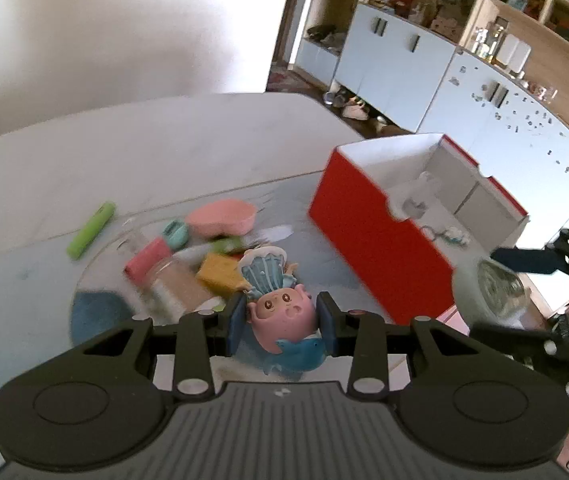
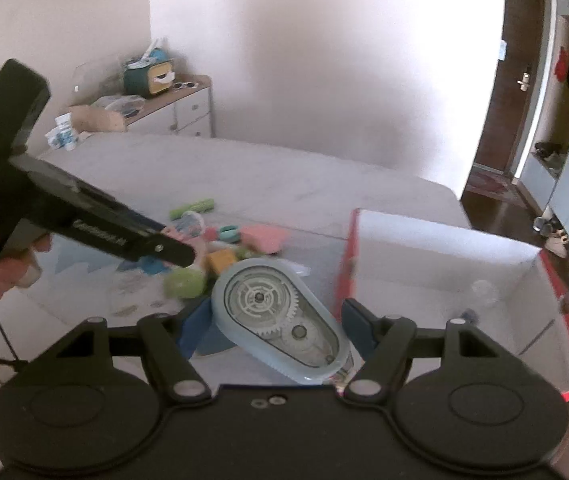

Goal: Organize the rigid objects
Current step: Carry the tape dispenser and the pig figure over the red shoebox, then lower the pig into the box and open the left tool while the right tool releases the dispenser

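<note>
While the left hand-held gripper (image 1: 280, 322) pinches a light, hard, round-headed toy figure (image 1: 280, 308) above the worktop (image 1: 164, 152), the right hand-held gripper (image 2: 270, 330) clamps a smooth, slippery plastic tape dispenser (image 2: 278, 320) across its flat sides, red box (image 1: 368, 240) at two o'clock.

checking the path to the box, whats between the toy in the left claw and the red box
In the left wrist view, only bare table surface lies between the pink doll figurine held in the left claw and the red box.
</note>
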Tool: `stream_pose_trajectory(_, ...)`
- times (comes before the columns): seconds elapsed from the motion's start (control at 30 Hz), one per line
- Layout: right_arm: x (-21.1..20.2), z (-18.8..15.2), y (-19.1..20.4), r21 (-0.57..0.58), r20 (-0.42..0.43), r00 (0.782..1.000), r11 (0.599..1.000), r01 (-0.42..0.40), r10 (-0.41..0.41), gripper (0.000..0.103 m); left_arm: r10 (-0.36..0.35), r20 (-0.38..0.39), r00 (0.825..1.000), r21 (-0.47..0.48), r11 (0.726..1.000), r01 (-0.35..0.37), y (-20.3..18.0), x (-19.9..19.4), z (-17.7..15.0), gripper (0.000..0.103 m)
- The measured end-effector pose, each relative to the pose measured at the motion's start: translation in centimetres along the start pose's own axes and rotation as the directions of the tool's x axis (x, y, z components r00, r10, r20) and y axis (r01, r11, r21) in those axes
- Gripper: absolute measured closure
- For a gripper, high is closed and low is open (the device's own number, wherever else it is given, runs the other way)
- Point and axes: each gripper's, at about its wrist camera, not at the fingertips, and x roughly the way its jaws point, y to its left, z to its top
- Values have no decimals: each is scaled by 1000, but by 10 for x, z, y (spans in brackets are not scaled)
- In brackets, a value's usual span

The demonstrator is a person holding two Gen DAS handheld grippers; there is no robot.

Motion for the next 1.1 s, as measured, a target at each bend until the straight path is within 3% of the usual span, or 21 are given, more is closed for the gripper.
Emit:
stream_pose_trajectory(0.6,3,-9,-121,55,-21,997,995,79,-78,32,-31,9,999,82,996,31,-98,47,61,66)
stream_pose_trajectory(0.87,23,-21,-171,46,-71,992,993,108,-104,32,-17,-15,1000,107,994,19,-144,86,83,66)
stream_pose_trajectory(1.1,48,-36,-190,4,-136,982,991,134,-132,32,15,-64,998,119,993,-7,-171,137,94,66)
